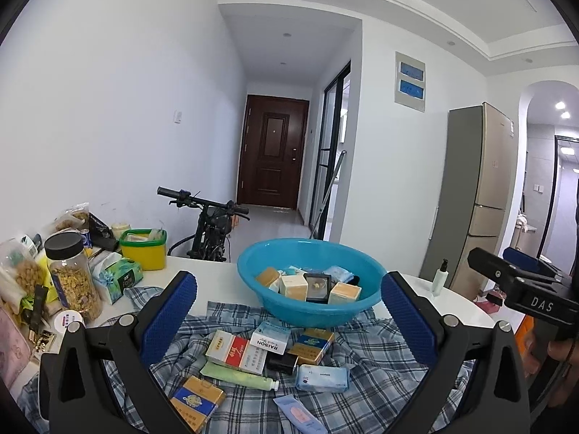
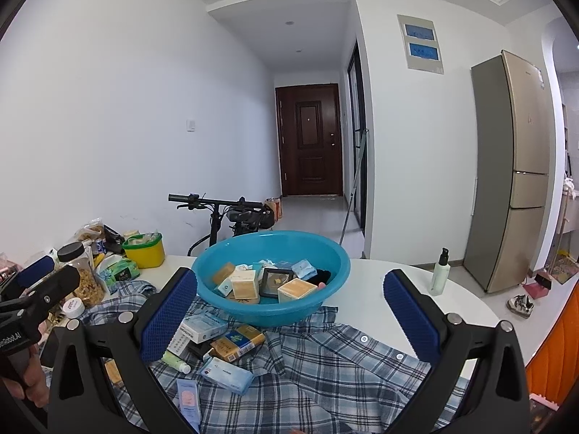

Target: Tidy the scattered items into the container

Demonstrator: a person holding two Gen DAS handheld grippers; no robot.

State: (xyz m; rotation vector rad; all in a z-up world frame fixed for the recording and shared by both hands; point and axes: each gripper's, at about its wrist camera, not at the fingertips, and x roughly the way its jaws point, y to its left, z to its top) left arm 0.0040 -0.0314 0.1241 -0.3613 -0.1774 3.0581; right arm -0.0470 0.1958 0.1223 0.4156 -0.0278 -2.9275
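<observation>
A blue basin [image 1: 315, 311] [image 2: 217, 296] stands on a plaid shirt [image 1: 380, 372] [image 2: 325, 369] and holds several small boxes. In front of it lie scattered items: a red and white box [image 1: 235, 352], a white RAISON box [image 1: 270, 338], yellow and blue boxes [image 1: 313, 343] [image 1: 197, 399], a green tube [image 1: 239, 376], a blue pack [image 1: 322, 378] [image 2: 228, 374] and a pink sachet [image 1: 298, 414] [image 2: 189, 396]. My left gripper [image 1: 289, 322] is open and empty above them. My right gripper [image 2: 291, 320] is open and empty over the shirt.
A jar of flakes [image 1: 74, 278], a tissue pack [image 1: 117, 276], a yellow tub [image 1: 144, 247] and snack bags crowd the table's left side. A spray bottle [image 2: 440, 272] stands at the right on the white table [image 2: 380, 289]. A bicycle [image 1: 210, 224] is behind the table.
</observation>
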